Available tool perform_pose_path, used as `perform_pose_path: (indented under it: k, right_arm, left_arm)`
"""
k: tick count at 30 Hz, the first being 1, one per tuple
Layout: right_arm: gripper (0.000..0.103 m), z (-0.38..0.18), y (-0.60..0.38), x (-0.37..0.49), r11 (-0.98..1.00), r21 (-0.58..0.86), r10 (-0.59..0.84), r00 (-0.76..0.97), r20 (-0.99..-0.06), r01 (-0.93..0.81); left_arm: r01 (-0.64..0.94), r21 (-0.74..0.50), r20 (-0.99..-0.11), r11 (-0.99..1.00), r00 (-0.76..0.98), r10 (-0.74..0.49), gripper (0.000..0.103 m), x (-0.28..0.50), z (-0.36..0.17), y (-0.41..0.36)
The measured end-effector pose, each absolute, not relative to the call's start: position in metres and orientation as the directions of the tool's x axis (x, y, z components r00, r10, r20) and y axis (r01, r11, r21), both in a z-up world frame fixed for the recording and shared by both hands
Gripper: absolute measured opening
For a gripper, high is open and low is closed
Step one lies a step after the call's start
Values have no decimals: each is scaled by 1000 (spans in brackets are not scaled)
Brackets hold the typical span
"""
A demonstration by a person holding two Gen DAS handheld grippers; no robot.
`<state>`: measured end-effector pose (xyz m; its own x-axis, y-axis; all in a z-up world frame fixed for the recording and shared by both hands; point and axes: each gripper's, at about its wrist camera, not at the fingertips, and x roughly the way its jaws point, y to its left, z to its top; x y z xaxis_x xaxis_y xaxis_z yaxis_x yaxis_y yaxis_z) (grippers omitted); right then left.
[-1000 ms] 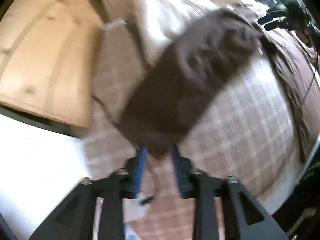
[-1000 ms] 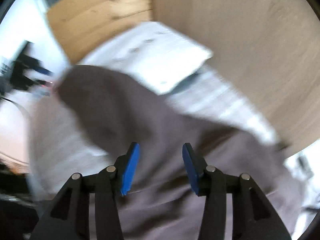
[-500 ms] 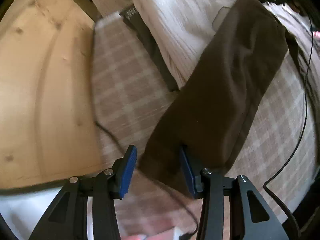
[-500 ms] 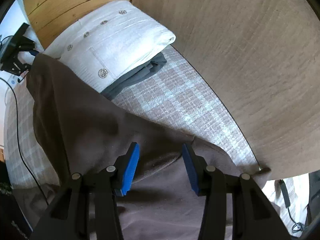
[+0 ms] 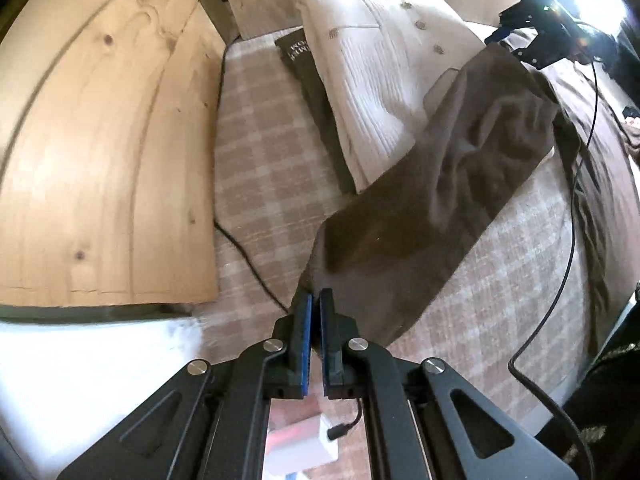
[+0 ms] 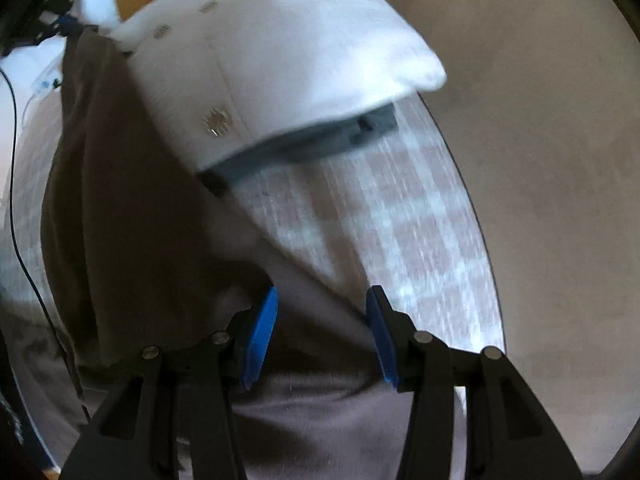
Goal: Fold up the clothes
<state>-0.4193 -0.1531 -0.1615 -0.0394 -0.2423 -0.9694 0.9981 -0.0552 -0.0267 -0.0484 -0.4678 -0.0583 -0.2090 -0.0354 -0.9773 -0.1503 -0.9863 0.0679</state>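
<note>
Bed cover (image 5: 260, 152): beige and white checked fabric across the bed.
Wooden board (image 5: 100, 160): pale knotty pine at the left, beside the bed.
Plain panel (image 6: 540, 120): smooth light-brown surface along the right edge of the bed.
Black cable (image 5: 560, 264): runs over the cover at the right, down toward the near edge.
Second cable (image 5: 248, 264): thin, dark, lying by the wooden board.
White charger block (image 5: 304, 448): near, a plug set in its side.
</note>
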Motion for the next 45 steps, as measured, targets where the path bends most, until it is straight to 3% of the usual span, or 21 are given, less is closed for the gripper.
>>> perform_pose_path:
  k: [1, 2, 3, 7, 13, 19, 27, 37, 45]
  right_arm:
    - [29, -162, -154, -420, -56, -7, -245, -21, -969, 998]
    - [7, -161, -153, -420, -69, 23, -246, 5, -969, 997]
    - [5, -159, -151, -418, -70, 9, -245, -8, -969, 997]
    - [4, -143, -142, -410, -102, -88, -265, -112, -958, 991]
    - [4, -98, -119, -430, -370, -138, -466, -312, -828, 919]
    - [4, -145, -134, -419, -410, -159, -407, -336, -849, 898]
    - [4, -120, -113, -428, -455, -142, -437, -360, -824, 879]
    - [4, -94, -79, -425, -489, -126, -452, -375, -809, 863]
    - [4, -97, -28, -398, -485, -117, -446, -360, -819, 867]
  left_arm:
    - [-149, 72, -976, -986, -212, -39, 3, -47, -55, -467]
    - [-148, 75, -976, -986, -215, -42, 3, -45, -52, -466]
    - [-147, 79, -975, -986, -218, -46, 3, -43, -49, -465]
    - [-140, 88, -968, -986, -246, -52, 3, -43, -33, -460]
    - [-141, 181, -916, -973, -383, -115, 3, -49, 27, -466]
    - [-133, 222, -897, -966, -417, -149, 3, -52, 53, -473]
    - [-171, 242, -878, -955, -457, -141, 3, -39, 82, -452]
    - [-292, 293, -840, -910, -533, -100, 3, 55, 124, -321]
    - [-345, 258, -870, -902, -490, -62, 3, 121, 88, -209]
